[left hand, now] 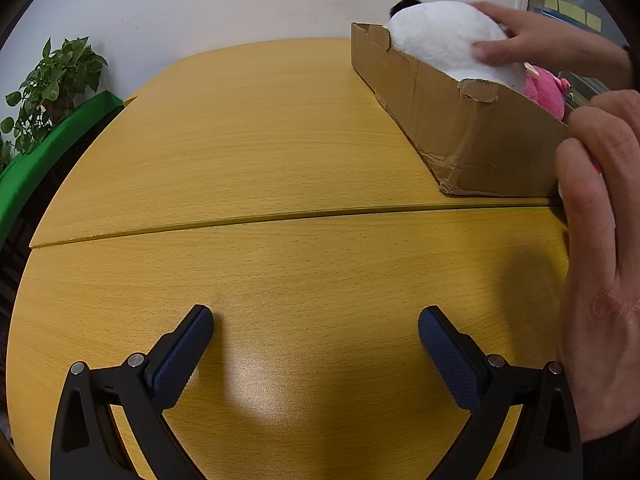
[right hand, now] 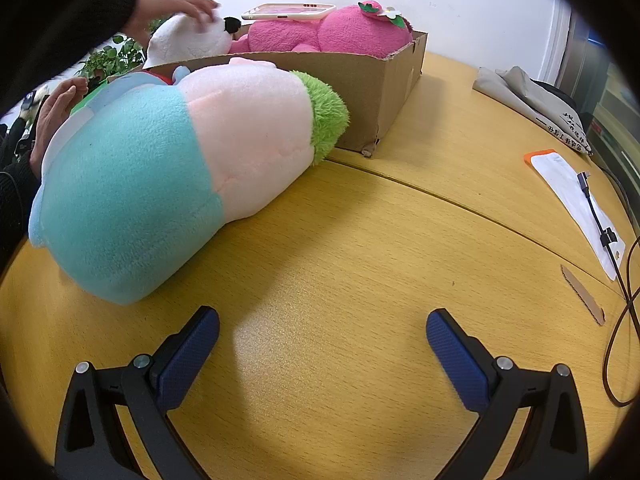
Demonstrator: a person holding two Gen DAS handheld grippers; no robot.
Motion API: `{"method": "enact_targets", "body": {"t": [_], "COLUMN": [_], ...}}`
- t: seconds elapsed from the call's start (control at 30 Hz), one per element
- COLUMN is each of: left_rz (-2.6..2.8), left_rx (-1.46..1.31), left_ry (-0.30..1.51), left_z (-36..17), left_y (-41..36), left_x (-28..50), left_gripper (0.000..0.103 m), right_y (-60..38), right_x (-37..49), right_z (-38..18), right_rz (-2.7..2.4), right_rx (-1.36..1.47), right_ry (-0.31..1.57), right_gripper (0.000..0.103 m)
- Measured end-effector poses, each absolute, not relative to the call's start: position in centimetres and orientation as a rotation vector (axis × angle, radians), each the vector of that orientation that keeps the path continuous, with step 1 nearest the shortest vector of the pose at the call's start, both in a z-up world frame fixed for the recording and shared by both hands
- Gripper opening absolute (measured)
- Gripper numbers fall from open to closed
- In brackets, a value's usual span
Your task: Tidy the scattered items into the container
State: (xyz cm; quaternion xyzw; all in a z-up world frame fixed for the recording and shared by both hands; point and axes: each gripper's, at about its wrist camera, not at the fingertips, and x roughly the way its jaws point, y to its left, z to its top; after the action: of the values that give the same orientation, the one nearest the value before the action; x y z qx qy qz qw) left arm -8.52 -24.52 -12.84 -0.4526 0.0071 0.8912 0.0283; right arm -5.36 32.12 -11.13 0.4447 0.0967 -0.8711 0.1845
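Note:
A cardboard box [left hand: 452,112] stands on the yellow wooden table [left hand: 260,160], at the far right in the left wrist view and at the far centre in the right wrist view [right hand: 384,84]. In it lie a white panda plush [left hand: 444,40] [right hand: 188,40] and a pink strawberry plush [right hand: 332,30] [left hand: 546,94] with a phone [right hand: 288,11] on top. A bare hand [left hand: 536,36] touches the panda. A large teal, pink and green plush [right hand: 180,160] lies on the table against the box. My left gripper [left hand: 316,320] and right gripper [right hand: 322,326] are open and empty, low over the table.
Another bare hand [left hand: 600,248] is at the right edge of the left wrist view. A potted plant [left hand: 52,88] and green panel [left hand: 52,148] stand at far left. Papers [right hand: 576,204], a cable [right hand: 616,264], a cardboard strip [right hand: 582,294] and a grey bag [right hand: 532,100] lie at right.

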Motion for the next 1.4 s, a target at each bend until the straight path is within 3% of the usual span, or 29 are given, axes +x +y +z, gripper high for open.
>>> {"method": "enact_targets", "body": {"t": [1.4], "left_rz": [2.753], "left_rx": [-1.398], "left_ry": [0.02], "left_z": [-12.86], "left_y": [-24.54], "left_x": [-8.53], "left_gripper": [0.103], "right_y": [32.11], "right_x": [-5.33], "right_z": [-11.13], "right_rz": [-2.455], "right_rx": [1.253], "right_ry": [0.273], "right_gripper": [0.103]}}
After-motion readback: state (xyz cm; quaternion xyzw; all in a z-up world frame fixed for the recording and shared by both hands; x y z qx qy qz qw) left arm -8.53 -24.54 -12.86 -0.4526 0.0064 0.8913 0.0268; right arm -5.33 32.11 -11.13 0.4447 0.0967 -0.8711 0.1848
